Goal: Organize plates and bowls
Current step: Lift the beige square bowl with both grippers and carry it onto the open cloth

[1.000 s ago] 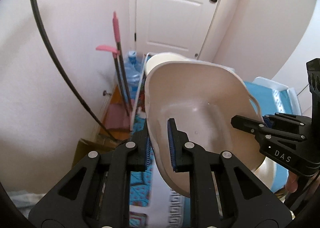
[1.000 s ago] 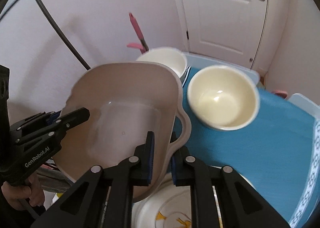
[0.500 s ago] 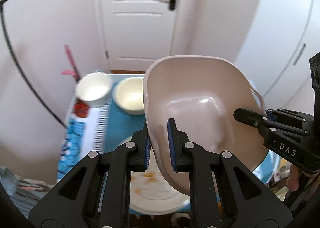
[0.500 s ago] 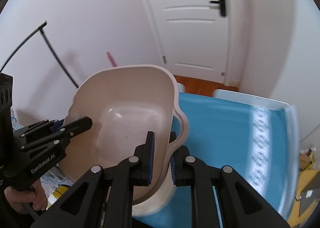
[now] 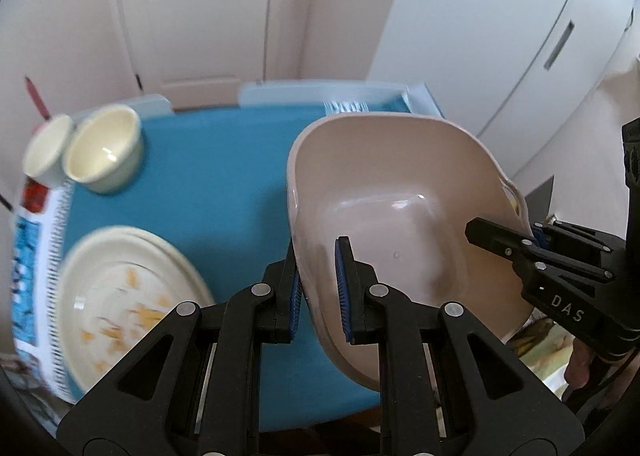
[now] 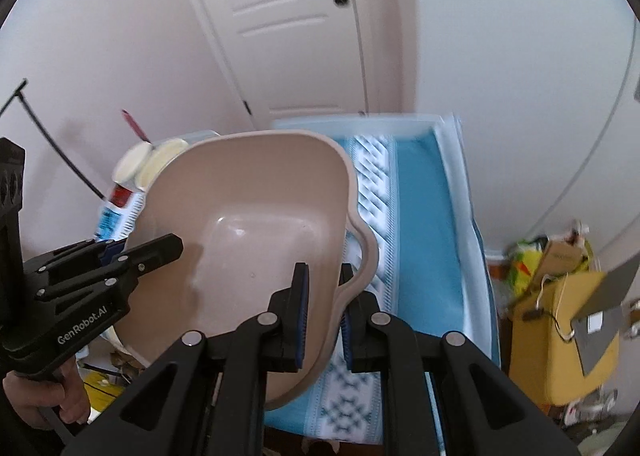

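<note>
Since a second ago both hands swung the beige basin (image 5: 400,216) sideways: then it hung off the edge by the mops and wall, now it hangs over the blue-clothed surface (image 5: 208,184). Left gripper (image 5: 320,288) fingers clamped on the basin's near-left rim, one pad inside, one outside. Right gripper (image 6: 322,308) fingers clamped the same way on the opposite rim beside the handle lip. Basin held tilted, empty, off the surface.

Beyond and left of the left fingers: two cream bowls (image 5: 104,152) side by side at the far-left corner. Stack of plates (image 5: 120,296) with yellow print just left of the left fingers, blurred.

Step, as judged: carrying the basin into place as the collecting tub. Next move likely calls for levelling it and lowering onto the bare blue patch ahead of the fingers, clear of the plates, both hands releasing together.
</note>
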{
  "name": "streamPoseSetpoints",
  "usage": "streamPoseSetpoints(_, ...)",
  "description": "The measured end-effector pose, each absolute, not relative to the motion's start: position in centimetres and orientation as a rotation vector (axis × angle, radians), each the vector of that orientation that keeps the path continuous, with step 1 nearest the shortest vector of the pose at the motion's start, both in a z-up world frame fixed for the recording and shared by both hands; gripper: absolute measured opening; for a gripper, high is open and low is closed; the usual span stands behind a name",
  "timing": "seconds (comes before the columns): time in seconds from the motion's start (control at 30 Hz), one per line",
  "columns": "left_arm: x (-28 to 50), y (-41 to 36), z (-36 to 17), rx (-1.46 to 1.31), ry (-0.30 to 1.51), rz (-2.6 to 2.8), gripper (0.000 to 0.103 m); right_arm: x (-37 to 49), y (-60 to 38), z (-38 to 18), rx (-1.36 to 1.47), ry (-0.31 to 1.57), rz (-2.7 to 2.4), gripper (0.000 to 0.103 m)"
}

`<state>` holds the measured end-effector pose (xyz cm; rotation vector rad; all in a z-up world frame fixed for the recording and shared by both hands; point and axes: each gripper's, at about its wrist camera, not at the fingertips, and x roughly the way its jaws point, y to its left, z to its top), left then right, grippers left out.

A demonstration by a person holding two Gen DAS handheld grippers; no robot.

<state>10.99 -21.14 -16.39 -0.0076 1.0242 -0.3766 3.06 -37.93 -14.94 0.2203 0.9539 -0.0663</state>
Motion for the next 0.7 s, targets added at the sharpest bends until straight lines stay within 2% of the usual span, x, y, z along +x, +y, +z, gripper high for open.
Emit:
streamPoseSetpoints(0.3,11.3,-25.2,-21.6,0.018,1.1,-0.404,0.014,1.8,-42.0,-21.1,0.256,1.018,-0.115,0.013)
streamPoseSetpoints(0.7,12.1,-25.6,-24.0,0.056,1.117,-0.398,0.014,1.5,-43.2,-23.4,0.284,1.023,-0.103,0.013)
